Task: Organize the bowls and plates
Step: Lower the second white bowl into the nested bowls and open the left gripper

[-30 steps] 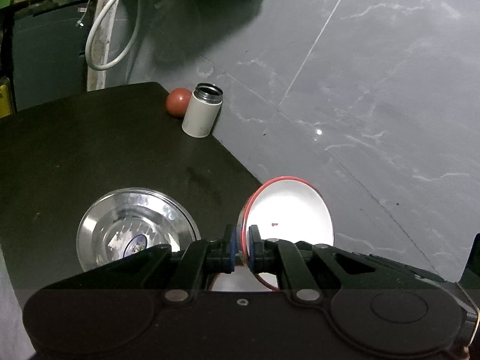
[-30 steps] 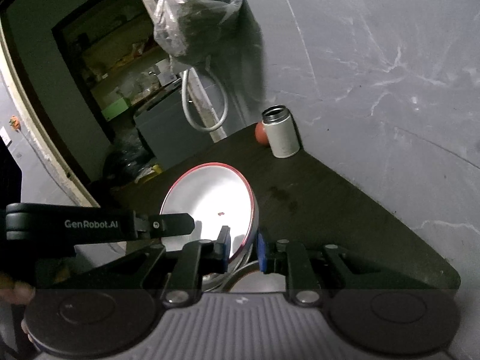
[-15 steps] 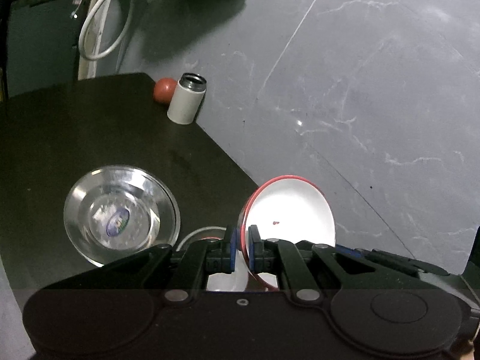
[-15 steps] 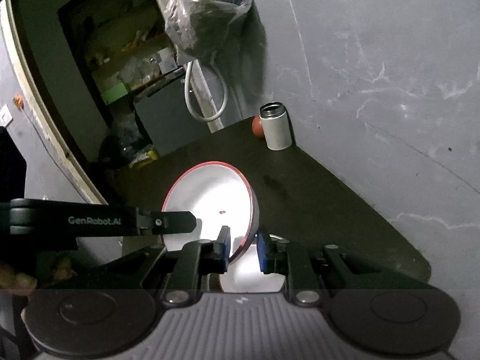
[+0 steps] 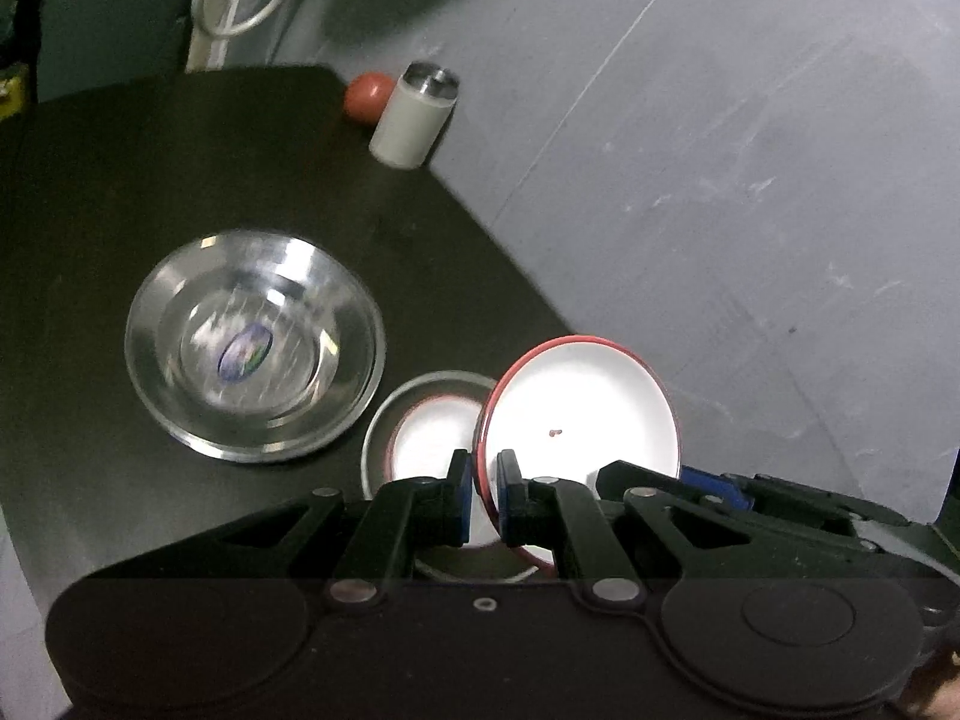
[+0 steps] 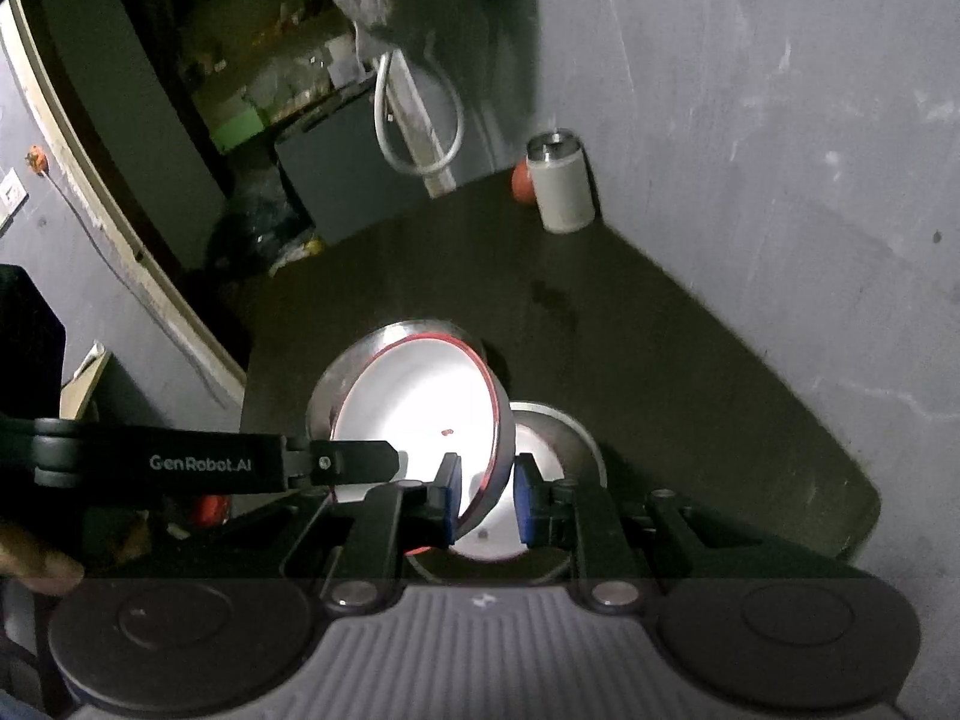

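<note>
Clearly, the left tongs (image 5: 485, 489) are clenched on the rim of a red-rimmed white bowl (image 5: 579, 414), which is tilted up on edge with its white inside facing the camera. In the right wrist view the right tongs (image 6: 485, 501) stand with their blue pads on either side of the same bowl's (image 6: 420, 408) rim; a gap shows at the right pad, so I cannot tell whether they grip it or merely bracket it.

Just below the tilted bowl, a second bowl (image 5: 420, 420), steel outside with a red rim and white inside, rests on the dark surface (image 5: 150, 168). Whether the two bowls touch is not clear. Beside it, on the left in the left wrist view, lies a wide steel bowl (image 5: 255, 345) with a small sticker at its bottom, blurred by motion.

At the far corner of the surface stands a white cylindrical container with a metal top (image 5: 417, 114), and a red ball-shaped object (image 5: 367, 96) sits just beside it. Beyond are the grey marbled floor (image 5: 750, 150) and a looped white hose (image 6: 414, 114) against the wall.
</note>
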